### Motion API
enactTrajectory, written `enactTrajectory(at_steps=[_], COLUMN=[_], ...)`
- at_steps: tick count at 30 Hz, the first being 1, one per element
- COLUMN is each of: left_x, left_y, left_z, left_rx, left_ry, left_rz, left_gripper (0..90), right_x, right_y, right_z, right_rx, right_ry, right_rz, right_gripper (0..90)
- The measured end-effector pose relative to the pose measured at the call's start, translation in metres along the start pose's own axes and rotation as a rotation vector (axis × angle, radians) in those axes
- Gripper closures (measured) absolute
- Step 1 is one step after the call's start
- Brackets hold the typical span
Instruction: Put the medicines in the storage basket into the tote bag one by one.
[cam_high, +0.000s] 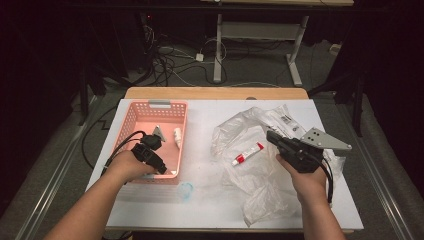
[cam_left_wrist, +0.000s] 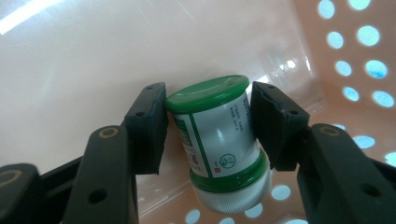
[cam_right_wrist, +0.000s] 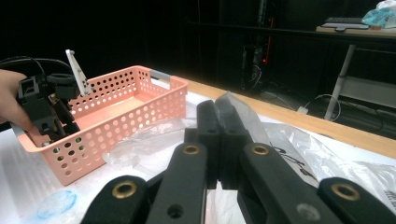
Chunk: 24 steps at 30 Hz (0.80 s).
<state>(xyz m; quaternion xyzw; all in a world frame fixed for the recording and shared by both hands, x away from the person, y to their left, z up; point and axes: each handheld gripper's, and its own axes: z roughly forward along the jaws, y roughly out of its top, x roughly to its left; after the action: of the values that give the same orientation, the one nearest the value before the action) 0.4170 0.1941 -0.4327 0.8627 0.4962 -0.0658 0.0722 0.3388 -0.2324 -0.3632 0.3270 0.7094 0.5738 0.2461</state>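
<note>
Green-lidded jar between the left gripper's (cam_left_wrist: 208, 128) jaws, down in the pink basket (cam_left_wrist: 355, 56)

Small round jar (cam_left_wrist: 219, 140): glossy white label, smooth green lid, ribbed white base; long axis tilted, lid away from the camera. Jaws flank it, contact unclear. Right gripper (cam_right_wrist: 219, 140), jaws together, pinches the crinkly clear plastic bag (cam_right_wrist: 289, 140).

Right gripper (cam_right_wrist: 219, 144) fingers pinched on clear plastic bag (cam_right_wrist: 285, 140), pink basket (cam_right_wrist: 121, 116) beyond, left gripper (cam_right_wrist: 44, 109) at its rim.
</note>
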Motion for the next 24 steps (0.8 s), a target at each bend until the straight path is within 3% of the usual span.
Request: enactTrajectory(at_steps=[10, 17, 24], left_x=[-0.005, -0.01, -0.012], left_y=[-0.001, -0.002, -0.005], left_z=[-0.001, -0.003, -0.006], left_rx=[-0.044, -0.069, -0.103], left_ry=[-0.002, 0.037, 0.055], left_rz=[0.05, 0.09, 0.103], left_gripper=[48.2, 50.3, 50.6], right_x=[0.0, -0.001, -0.001], right_y=[0.0, 0.0, 0.0], right_z=[0.0, 0.0, -0.001], right_rx=[0.0, -0.002, -0.002], right_ry=[-0.004, -0.007, -0.007], right_rz=[0.002, -0.001, -0.001], right_gripper=[90.0, 90.0, 90.0])
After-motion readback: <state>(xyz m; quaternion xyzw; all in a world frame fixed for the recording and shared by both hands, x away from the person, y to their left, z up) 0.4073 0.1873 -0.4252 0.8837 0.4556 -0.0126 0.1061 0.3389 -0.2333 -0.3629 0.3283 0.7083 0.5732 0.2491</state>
